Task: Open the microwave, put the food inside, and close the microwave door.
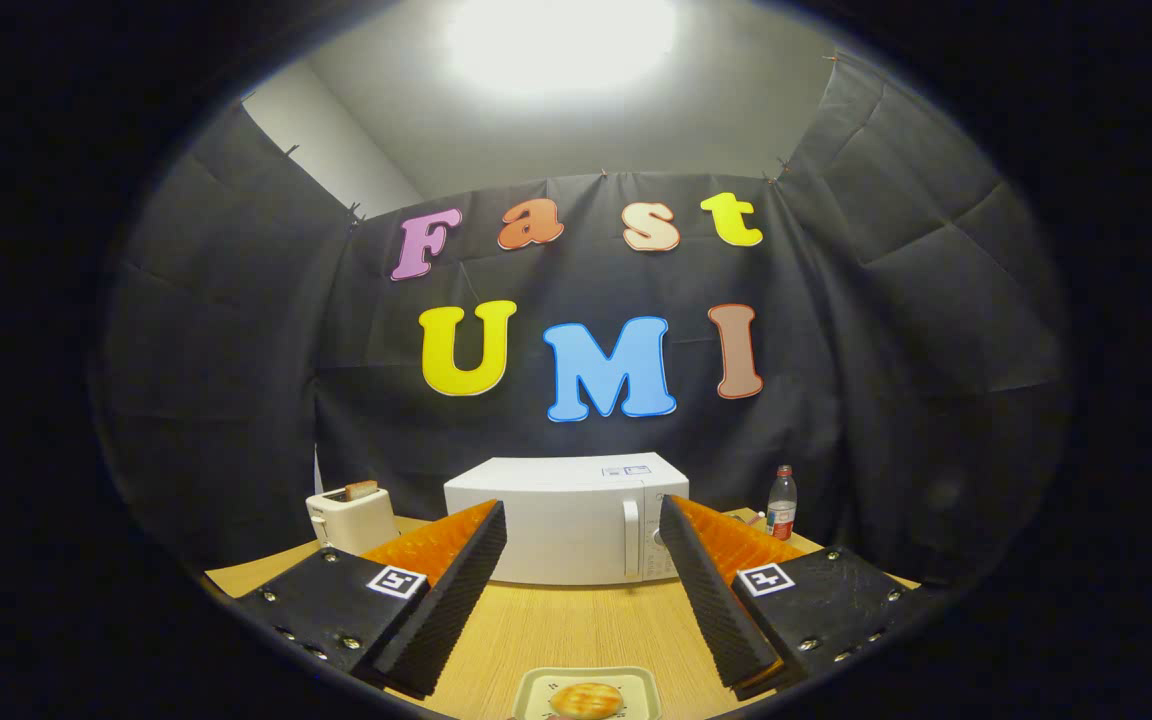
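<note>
A white microwave [564,520] stands on the wooden table [576,630] beyond my fingers, its door shut and its vertical handle [631,538] toward the right side. A small pale plate [534,687] with a round golden pastry [586,699] lies on the table close below, between the bases of my fingers. My gripper [583,525] is open, held above the table, with nothing between the fingers. Both fingertips frame the microwave's front from a distance.
A cream toaster [351,518] with a slice of bread sticking out sits left of the microwave. A plastic bottle [782,503] with a red label stands to its right, near the table's back edge. Black cloth walls close the booth in.
</note>
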Demonstrator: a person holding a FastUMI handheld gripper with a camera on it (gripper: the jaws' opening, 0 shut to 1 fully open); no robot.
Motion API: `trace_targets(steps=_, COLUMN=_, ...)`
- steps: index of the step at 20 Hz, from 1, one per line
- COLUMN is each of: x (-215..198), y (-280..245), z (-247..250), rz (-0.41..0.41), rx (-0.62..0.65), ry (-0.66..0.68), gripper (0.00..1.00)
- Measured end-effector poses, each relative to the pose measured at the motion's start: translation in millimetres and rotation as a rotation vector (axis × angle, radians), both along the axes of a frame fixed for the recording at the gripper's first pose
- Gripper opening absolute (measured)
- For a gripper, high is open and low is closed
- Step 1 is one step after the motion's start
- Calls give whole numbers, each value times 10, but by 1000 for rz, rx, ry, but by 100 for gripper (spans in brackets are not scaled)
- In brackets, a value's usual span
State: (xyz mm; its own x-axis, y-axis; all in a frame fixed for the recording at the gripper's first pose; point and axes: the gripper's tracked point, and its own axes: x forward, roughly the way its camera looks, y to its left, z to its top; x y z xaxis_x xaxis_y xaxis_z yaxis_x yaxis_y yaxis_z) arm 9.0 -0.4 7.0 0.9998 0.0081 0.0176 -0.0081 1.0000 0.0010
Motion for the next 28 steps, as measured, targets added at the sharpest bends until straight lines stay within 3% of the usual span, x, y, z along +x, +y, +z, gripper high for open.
trace_targets(steps=11, x=427, y=-186, z=-60, rz=-7, rx=3, ry=7, gripper=97)
trace_targets(steps=19, x=1092, y=-402, z=-262, rz=-13, rx=4, ry=21, gripper=97)
trace_targets(steps=28, x=1917, y=-599, z=-808, rz=-17, rx=-36, ry=84, gripper=97)
